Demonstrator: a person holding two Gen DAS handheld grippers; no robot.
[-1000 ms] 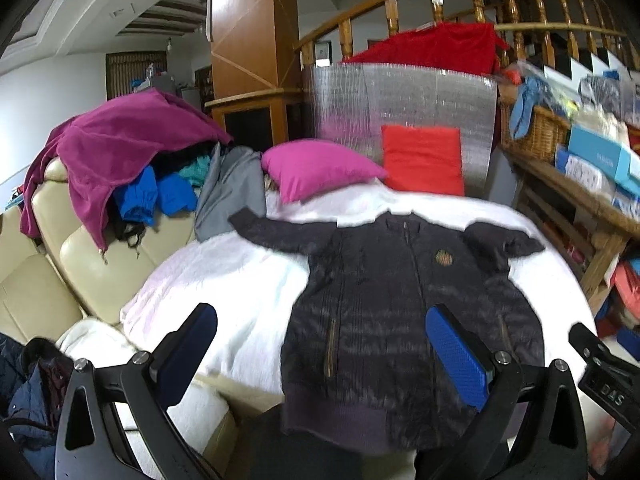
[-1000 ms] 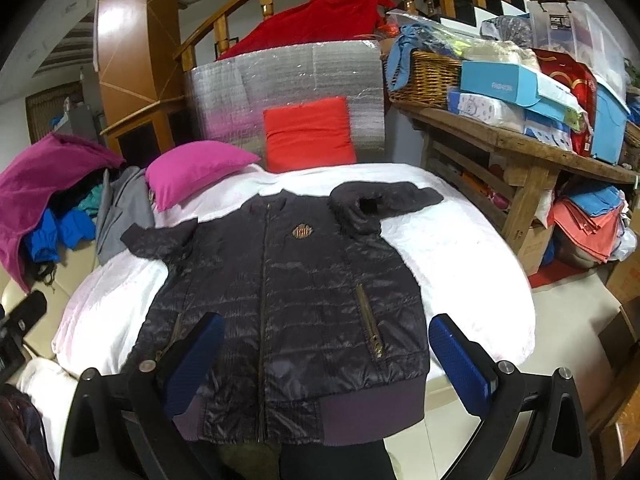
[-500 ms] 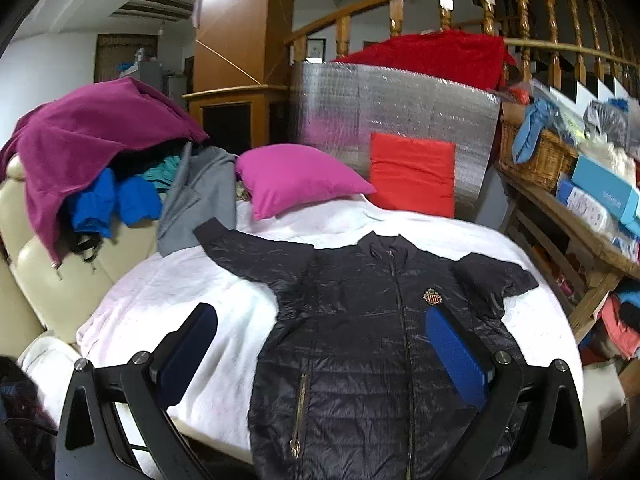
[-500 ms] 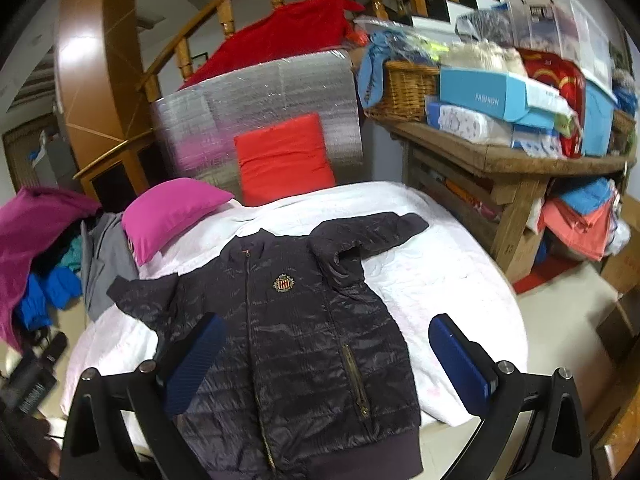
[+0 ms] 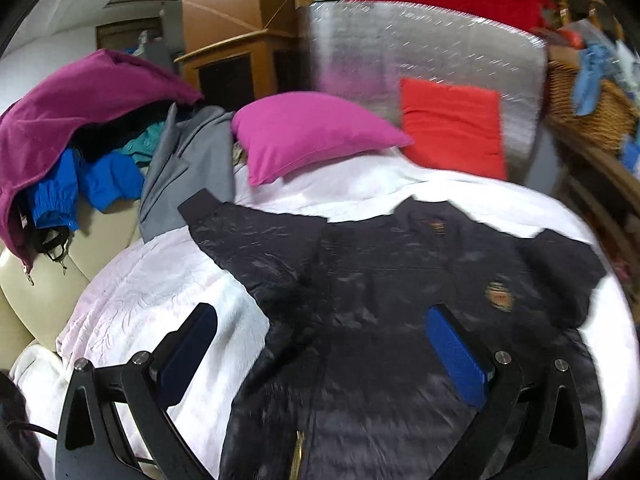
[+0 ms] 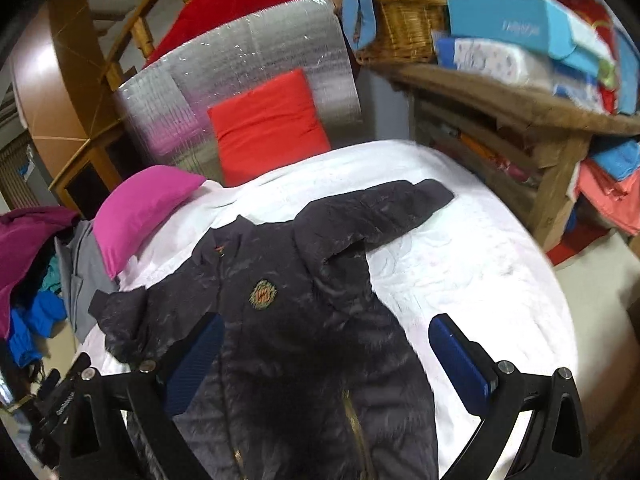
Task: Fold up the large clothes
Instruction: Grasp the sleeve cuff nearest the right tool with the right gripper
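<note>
A black quilted jacket (image 5: 384, 280) lies flat, front up, on a white-covered round surface (image 5: 152, 280). Its left sleeve (image 5: 248, 236) stretches toward the back left. In the right wrist view the jacket (image 6: 304, 320) shows its chest badge (image 6: 263, 294) and its right sleeve (image 6: 380, 212) spread toward the back right. My left gripper (image 5: 320, 348) is open and empty, above the jacket's left armpit area. My right gripper (image 6: 324, 356) is open and empty, above the jacket's right side below the sleeve.
A pink pillow (image 5: 312, 132) and a red cushion (image 5: 452, 128) lean at the back against a silver foil board (image 5: 420, 48). Piled clothes (image 5: 80, 120) cover a cream sofa at left. A cluttered wooden table (image 6: 520, 104) stands right.
Both grippers have moved forward and lower over the jacket, from its hem toward the chest and sleeves. The jaws have stayed open.
</note>
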